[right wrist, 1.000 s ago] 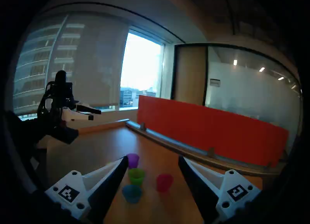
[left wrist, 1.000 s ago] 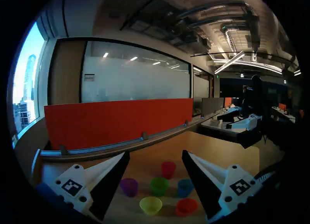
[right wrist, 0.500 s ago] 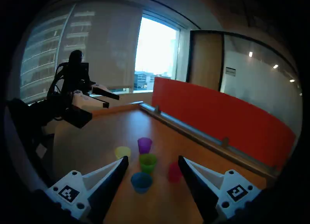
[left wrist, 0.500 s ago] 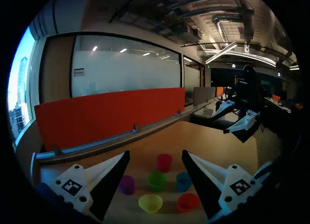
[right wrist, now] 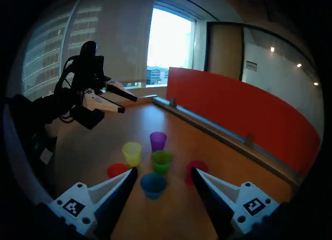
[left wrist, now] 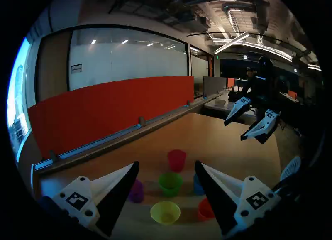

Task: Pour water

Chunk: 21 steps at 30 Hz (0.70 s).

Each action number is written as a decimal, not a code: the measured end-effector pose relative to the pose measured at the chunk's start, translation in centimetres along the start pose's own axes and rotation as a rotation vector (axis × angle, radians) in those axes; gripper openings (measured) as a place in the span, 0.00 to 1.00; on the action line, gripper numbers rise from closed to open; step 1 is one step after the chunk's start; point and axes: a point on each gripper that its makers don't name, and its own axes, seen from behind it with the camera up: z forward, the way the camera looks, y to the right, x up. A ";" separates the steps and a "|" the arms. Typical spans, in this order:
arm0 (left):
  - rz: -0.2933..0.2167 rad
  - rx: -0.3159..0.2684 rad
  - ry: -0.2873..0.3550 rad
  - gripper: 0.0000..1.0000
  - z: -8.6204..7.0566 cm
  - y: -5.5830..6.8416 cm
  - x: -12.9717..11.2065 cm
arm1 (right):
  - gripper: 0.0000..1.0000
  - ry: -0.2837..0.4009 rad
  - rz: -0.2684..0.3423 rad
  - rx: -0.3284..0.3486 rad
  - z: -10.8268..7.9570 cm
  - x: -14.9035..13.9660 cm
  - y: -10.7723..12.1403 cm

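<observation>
Both grippers open and empty over the cup cluster; no pour begun
The left gripper and the right gripper each have their fingers spread wide with nothing between them. Each faces the cluster from a different side of the table, which leaves either one free to approach a cup. Six cups stand upright, mouths up, close together near the table middle: the purple cup, yellow cup, green cup, blue cup, pink cup and orange cup. The grouping keeps source and receiver within short reach. Whether any cup holds water cannot be told; the likely next step is to close on one cup at its wall
</observation>
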 end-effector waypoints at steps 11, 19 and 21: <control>0.053 -0.029 -0.103 1.00 3.5 0.2 -3.8 | 0.99 -0.062 -0.013 0.023 2.2 -3.4 -0.5; 0.060 -0.062 -0.143 1.00 5.0 0.5 -5.2 | 1.00 -0.075 0.004 0.035 2.5 -4.2 -0.7; 0.062 -0.070 -0.154 1.00 5.3 0.6 -5.6 | 0.99 -0.077 0.004 0.035 2.5 -4.3 -0.7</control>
